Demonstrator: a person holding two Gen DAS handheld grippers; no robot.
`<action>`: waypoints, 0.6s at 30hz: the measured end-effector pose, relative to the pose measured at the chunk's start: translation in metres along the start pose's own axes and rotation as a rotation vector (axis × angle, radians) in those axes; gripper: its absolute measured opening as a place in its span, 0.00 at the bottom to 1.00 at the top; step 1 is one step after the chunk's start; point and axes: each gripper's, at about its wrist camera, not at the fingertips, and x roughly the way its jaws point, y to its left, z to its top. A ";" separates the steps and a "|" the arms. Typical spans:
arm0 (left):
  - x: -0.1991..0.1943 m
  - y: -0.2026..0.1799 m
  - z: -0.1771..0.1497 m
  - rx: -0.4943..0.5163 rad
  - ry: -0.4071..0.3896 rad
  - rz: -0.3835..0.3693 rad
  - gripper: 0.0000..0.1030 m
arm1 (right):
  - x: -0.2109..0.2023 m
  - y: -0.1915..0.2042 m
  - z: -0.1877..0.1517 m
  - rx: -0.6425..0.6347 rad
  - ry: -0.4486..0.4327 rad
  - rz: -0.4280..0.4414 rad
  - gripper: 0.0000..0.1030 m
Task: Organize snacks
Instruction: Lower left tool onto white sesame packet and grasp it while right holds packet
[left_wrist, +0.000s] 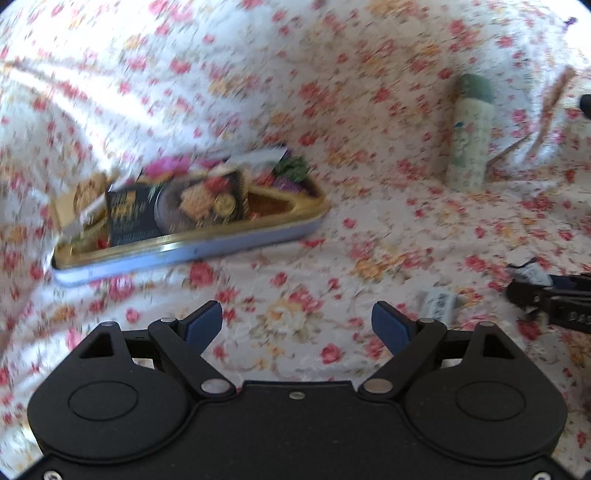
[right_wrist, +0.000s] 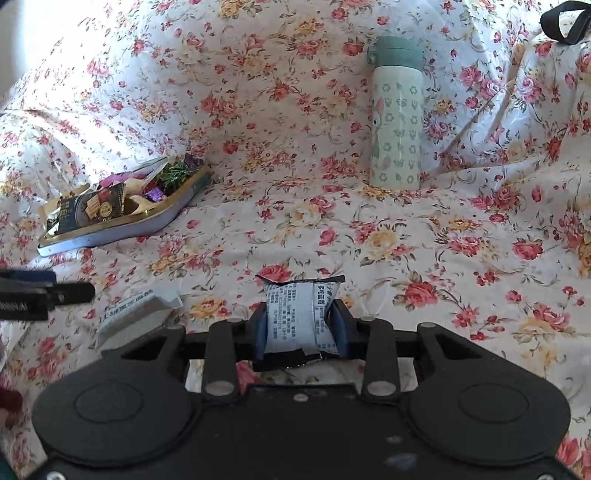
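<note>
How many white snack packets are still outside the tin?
2: one white packet is clamped between the right gripper pads, and another white packet lies on the floral cloth to its left. Others may be hidden.

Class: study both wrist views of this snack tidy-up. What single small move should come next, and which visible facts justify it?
Probably carry the packet left to the tin. The right gripper is shut on it, the tin already holds other snacks, and floral cloth lies bare between them. The left gripper is open and empty, near a second packet.
</note>
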 end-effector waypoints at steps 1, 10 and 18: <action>-0.004 -0.003 0.002 0.021 -0.011 -0.023 0.87 | -0.001 -0.001 -0.001 -0.002 0.001 0.002 0.36; -0.001 -0.062 0.002 0.323 -0.002 -0.146 0.87 | -0.004 0.000 -0.004 -0.011 0.001 0.003 0.36; 0.022 -0.070 0.000 0.233 0.080 -0.167 0.62 | -0.004 -0.001 -0.004 -0.001 0.000 0.009 0.36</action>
